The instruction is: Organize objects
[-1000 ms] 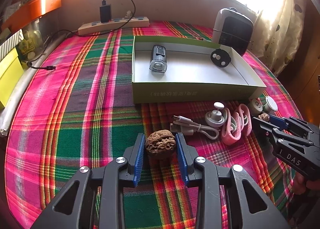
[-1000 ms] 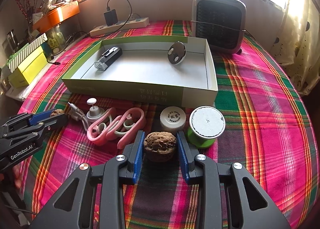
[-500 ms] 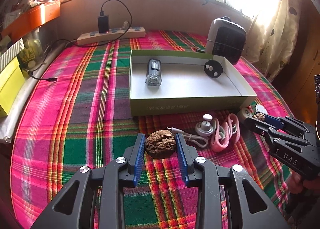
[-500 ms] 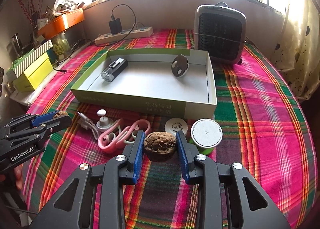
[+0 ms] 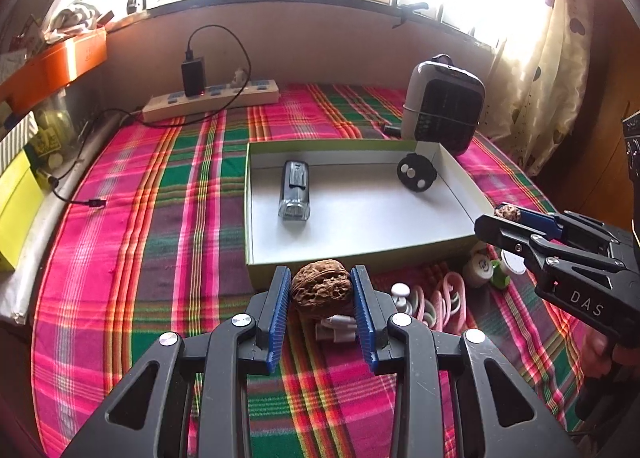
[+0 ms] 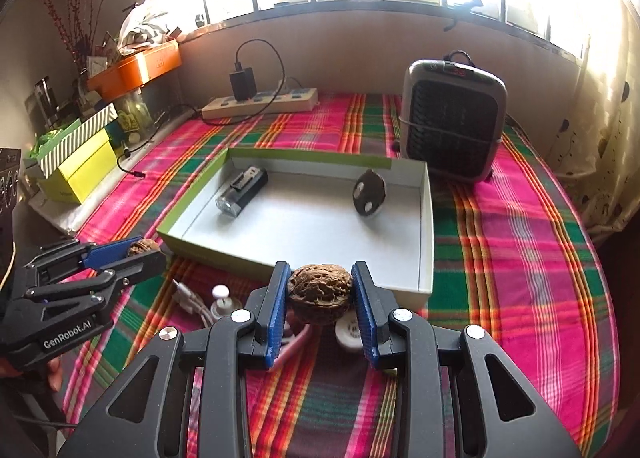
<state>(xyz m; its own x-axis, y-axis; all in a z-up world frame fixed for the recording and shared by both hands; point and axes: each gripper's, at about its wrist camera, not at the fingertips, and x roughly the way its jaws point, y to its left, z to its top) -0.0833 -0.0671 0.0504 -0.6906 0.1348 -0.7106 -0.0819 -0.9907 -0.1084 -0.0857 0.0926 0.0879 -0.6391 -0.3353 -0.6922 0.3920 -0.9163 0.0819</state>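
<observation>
Walnuts, two of them, one clamped in each gripper: the left gripper [image 5: 322,298] pinches its walnut [image 5: 322,290] between narrowed blue pads, the right gripper [image 6: 320,298] likewise grips its walnut [image 6: 319,292]. Both hang above the plaid cloth, just near of the box [image 5: 256,254]. Best carry each clear over the near wall, then release low. Inside: one flashlight [image 5: 295,196], one black disc [image 5: 416,177].

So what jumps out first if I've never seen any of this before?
Two black tools, each clamped on a walnut: the left tool grips one walnut, the right tool another, both held above the bright plaid cloth. Just beyond them sits an open box with a torch inside.
</observation>
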